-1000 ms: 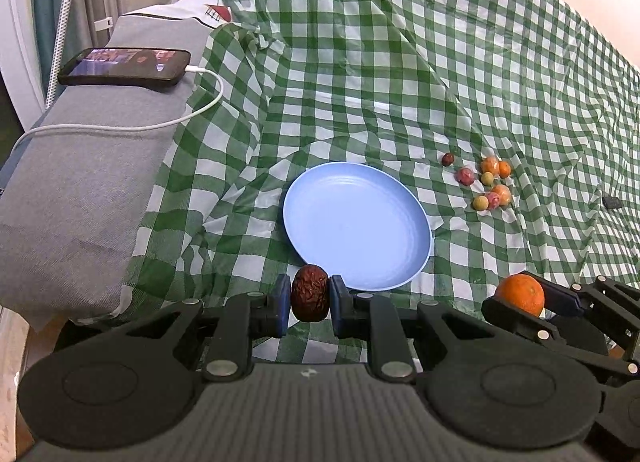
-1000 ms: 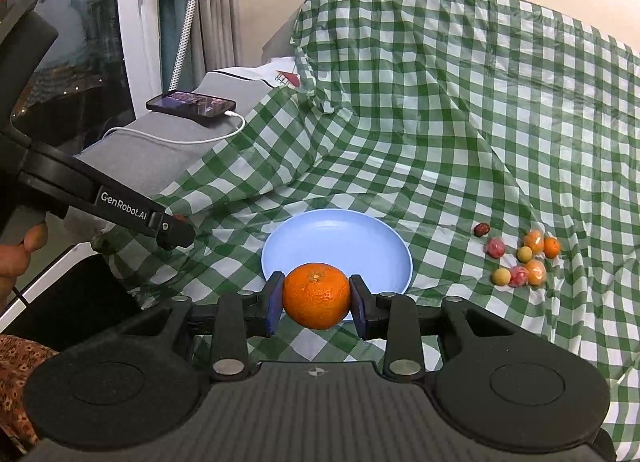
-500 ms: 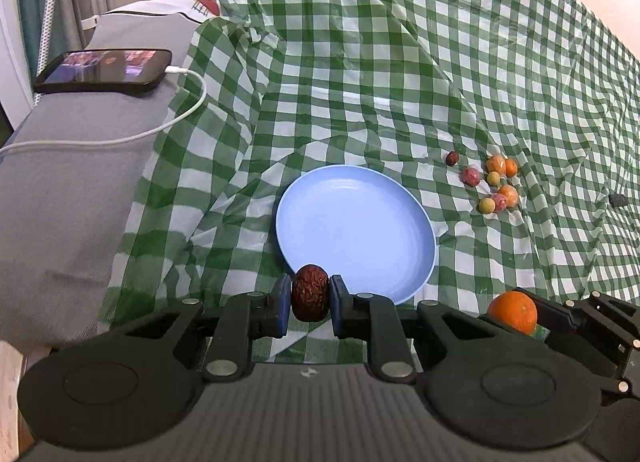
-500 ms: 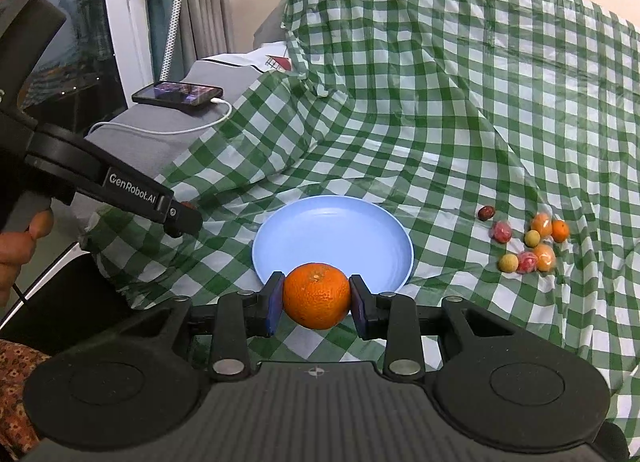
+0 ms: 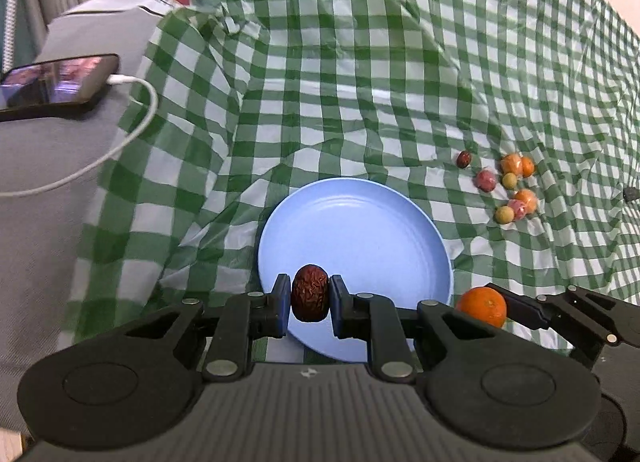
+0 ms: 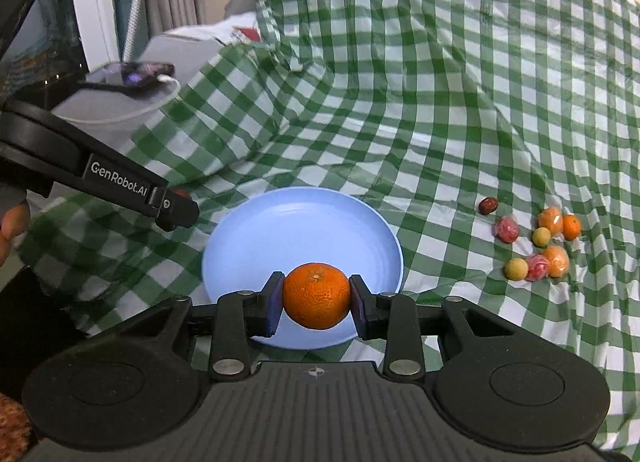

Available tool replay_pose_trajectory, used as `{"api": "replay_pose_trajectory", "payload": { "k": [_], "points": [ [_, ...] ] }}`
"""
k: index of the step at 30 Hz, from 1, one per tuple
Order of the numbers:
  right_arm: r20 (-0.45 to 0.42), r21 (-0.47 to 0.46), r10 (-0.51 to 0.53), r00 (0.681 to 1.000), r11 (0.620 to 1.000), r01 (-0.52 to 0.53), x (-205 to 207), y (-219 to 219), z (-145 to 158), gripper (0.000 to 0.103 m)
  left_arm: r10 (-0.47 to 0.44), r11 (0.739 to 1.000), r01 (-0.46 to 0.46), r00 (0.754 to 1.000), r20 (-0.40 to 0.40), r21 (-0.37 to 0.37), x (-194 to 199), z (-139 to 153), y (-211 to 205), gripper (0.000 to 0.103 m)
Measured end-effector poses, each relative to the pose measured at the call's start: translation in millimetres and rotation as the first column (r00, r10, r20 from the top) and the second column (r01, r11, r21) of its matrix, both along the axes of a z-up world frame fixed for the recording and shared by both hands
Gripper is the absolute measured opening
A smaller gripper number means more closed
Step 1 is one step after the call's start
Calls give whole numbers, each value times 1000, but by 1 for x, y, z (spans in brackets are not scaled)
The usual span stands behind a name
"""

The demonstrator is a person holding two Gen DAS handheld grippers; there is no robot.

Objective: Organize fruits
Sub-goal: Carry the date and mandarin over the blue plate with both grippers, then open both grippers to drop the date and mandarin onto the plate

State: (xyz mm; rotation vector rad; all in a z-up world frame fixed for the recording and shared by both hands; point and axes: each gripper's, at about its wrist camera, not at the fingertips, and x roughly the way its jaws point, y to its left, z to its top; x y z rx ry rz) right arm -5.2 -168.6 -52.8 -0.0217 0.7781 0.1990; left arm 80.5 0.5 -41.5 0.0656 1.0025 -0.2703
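Note:
My left gripper (image 5: 310,300) is shut on a wrinkled red date (image 5: 310,298) and holds it over the near left rim of the empty blue plate (image 5: 360,230). My right gripper (image 6: 317,298) is shut on an orange mandarin (image 6: 317,295) over the plate's near rim (image 6: 300,222). The mandarin also shows in the left wrist view (image 5: 482,306), at the plate's right edge. The left gripper shows in the right wrist view (image 6: 176,210), left of the plate. A cluster of several small fruits (image 5: 508,186) lies on the cloth to the right of the plate; it also shows in the right wrist view (image 6: 536,242).
A green and white checked cloth (image 5: 360,82) covers the wrinkled surface. A phone (image 5: 56,82) on a white charging cable (image 5: 132,130) lies on a grey cushion (image 5: 48,202) at the left. A small dark object (image 5: 630,193) lies at the far right.
Both grippers have moved forward toward the plate with their fruits; each now hangs over the plate's near rim. Both grips are unchanged.

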Motion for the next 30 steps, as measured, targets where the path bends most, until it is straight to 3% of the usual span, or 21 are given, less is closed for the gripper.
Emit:
{"api": "replay_pose_trajectory", "payload": {
  "k": [14,15,16,17,18,20,23,30],
  "points": [
    [-78,-56,54,995,997,-58,42,10,-46,37,-49,994,53,998,-50,92,53,-60,-18,23],
    [-72,-58,57,996,996,-61,45,10,-47,38,-60,994,64,997,-46,87,54,-60,-18,30],
    [-71,-60,63,996,996,-67,47,10,-46,46,-68,994,71,997,-41,85,53,-58,-18,65],
    [-67,-62,67,995,996,-71,48,10,-44,60,-61,994,63,998,-29,88,52,-55,-17,84],
    [-56,-64,63,996,996,-66,48,9,-41,66,-46,995,46,999,-3,91,49,-50,-17,103],
    [-47,-69,42,998,997,-45,45,7,-32,84,-39,997,34,997,66,72,37,-37,-12,103],
    [-78,-50,16,997,999,-20,34,2,-19,91,-71,994,68,997,41,80,22,-26,-7,103],
    [-153,94,-32,988,995,47,-21,-1,10,98,-16,998,12,998,61,63,-40,1,19,103]
  ]
}}
